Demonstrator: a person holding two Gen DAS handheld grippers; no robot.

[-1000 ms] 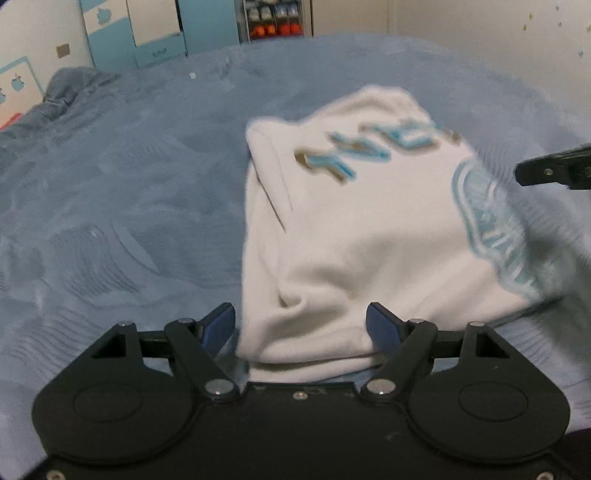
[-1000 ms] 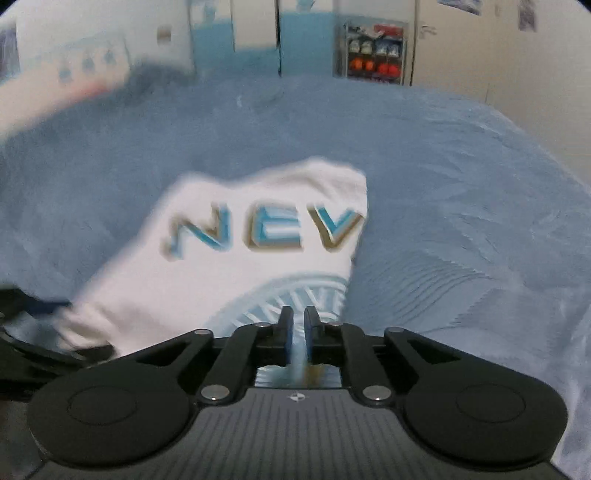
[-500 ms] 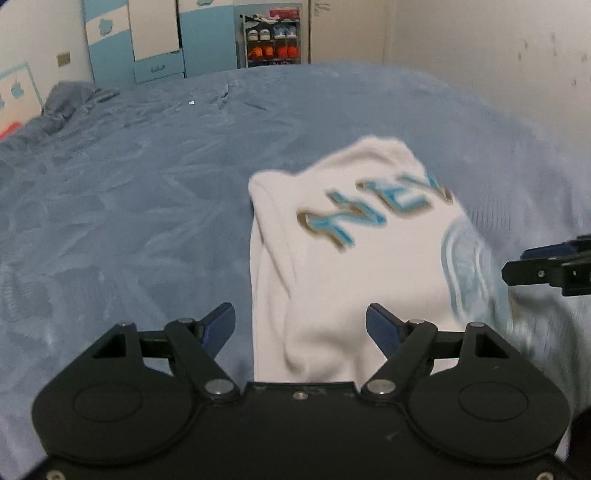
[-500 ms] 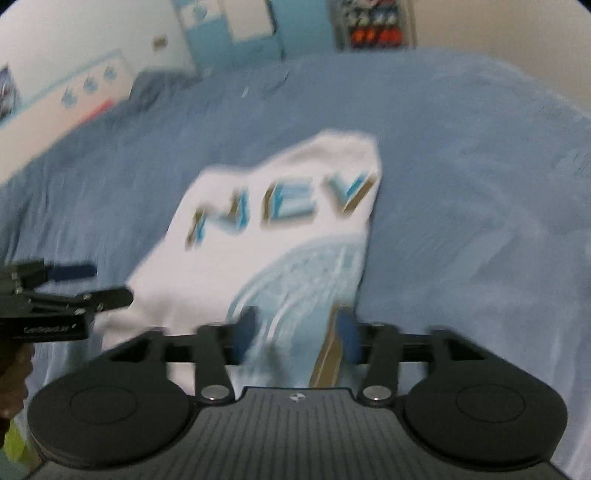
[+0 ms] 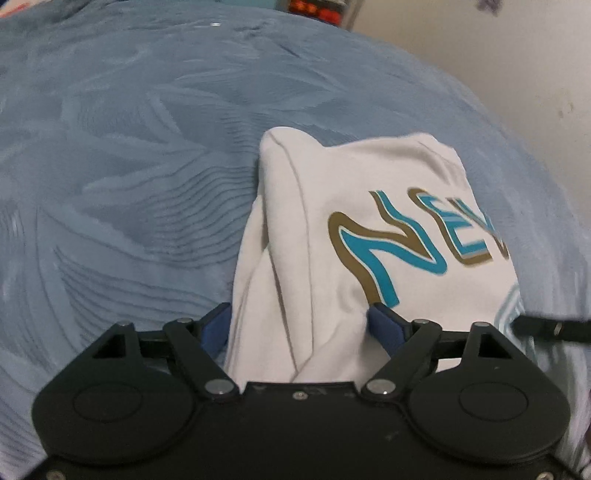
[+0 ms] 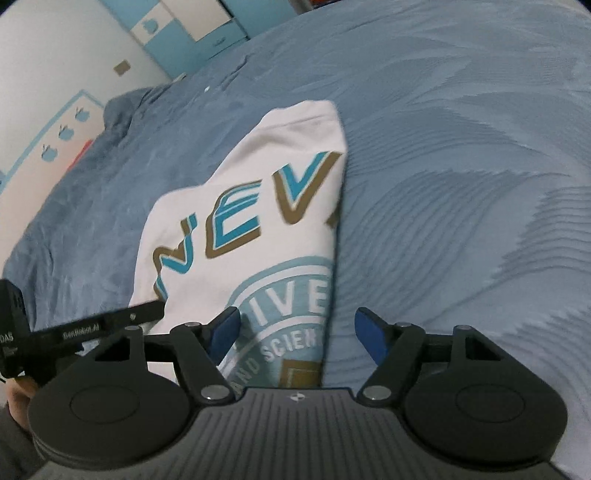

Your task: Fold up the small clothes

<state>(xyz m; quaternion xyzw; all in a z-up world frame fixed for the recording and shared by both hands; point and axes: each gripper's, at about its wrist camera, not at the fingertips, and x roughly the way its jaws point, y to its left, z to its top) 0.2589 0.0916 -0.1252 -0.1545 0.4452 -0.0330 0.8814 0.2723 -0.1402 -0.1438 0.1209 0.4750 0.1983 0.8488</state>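
Observation:
A small white garment with teal and gold lettering and a round pale-blue emblem lies folded into a narrow strip on the blue bedspread. My left gripper is open, its blue pads either side of the garment's near left end, with cloth between them. In the right wrist view the same garment runs away from me, and my right gripper is open over its near right edge. The left gripper's black finger shows at the left there.
The blue textured bedspread spreads all around the garment. Blue and white cabinets and a wall with apple shapes stand beyond the bed's far side. A pale wall rises close on the right.
My right gripper went from shut to open. Both grippers have moved in closer over the garment's near end, and the left pads now straddle the cloth.

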